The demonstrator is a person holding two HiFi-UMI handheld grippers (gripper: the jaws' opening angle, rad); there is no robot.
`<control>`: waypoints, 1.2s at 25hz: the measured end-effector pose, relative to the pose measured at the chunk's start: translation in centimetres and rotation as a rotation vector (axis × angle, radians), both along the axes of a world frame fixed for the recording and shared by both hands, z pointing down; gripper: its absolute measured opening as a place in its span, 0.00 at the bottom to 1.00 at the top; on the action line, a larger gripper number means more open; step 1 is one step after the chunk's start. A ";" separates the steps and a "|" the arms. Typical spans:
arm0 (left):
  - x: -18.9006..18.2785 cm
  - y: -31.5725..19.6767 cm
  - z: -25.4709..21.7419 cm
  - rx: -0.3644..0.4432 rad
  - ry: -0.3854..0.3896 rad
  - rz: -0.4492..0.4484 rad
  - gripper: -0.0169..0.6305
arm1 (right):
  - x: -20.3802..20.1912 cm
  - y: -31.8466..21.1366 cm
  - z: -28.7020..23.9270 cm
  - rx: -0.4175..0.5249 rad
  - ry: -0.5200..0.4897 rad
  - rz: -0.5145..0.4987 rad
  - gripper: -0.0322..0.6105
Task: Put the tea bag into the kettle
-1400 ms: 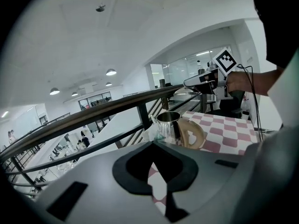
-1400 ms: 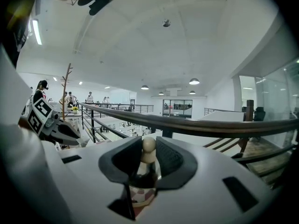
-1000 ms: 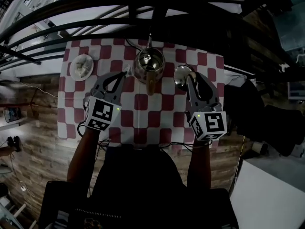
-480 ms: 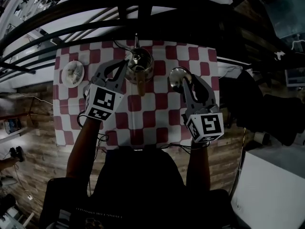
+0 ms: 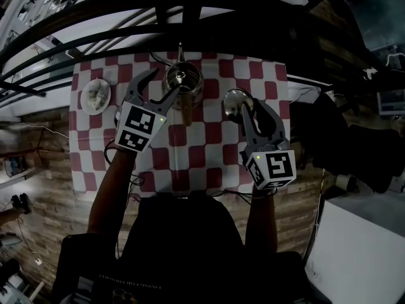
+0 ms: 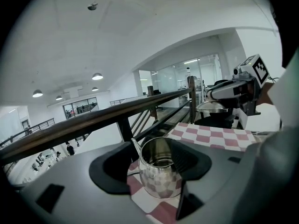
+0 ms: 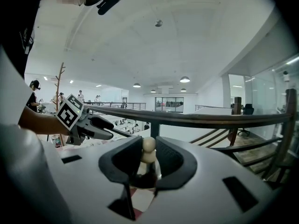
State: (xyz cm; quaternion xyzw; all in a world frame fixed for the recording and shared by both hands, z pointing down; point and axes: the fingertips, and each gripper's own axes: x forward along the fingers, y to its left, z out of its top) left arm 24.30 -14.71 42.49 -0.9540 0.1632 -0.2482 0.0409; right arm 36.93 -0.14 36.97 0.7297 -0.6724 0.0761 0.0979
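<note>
Left tool (image 5: 166, 80) wide, jaws just opened. Nothing between them, and the open kettle (image 6: 159, 174) is just beyond. Tea bag not visible, probably dropped inside kettle, can't confirm. Right tool (image 7: 148, 155) clamped on lid (image 5: 235, 99) knob, right of kettle. Likely nearly done.

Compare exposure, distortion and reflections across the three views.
Head view: underexposed, the checked cloth dim, the railing bowed by the wide lens. Left gripper view: bright, dark vignetted corners, the shiny kettle mirroring the checks. Right gripper view: bright, evenly lit ceiling, the lid knob fairly sharp.
</note>
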 end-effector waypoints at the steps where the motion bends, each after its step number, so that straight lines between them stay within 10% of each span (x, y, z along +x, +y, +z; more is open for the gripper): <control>1: -0.1 0.0 0.0 0.001 -0.001 0.001 0.42 | 0.0 0.0 -0.1 0.001 0.001 -0.001 0.21; 9: -2.0 0.8 -0.8 0.010 0.016 -0.016 0.40 | -1.0 -0.1 -0.9 0.018 0.009 -0.021 0.21; 11: -3.2 1.4 -1.9 0.037 0.054 -0.037 0.03 | -1.4 -0.3 -1.2 0.025 0.014 -0.029 0.21; 30: -17.5 4.2 -0.3 -0.037 0.003 -0.234 0.03 | -5.5 -6.1 -2.7 0.046 0.041 -0.110 0.21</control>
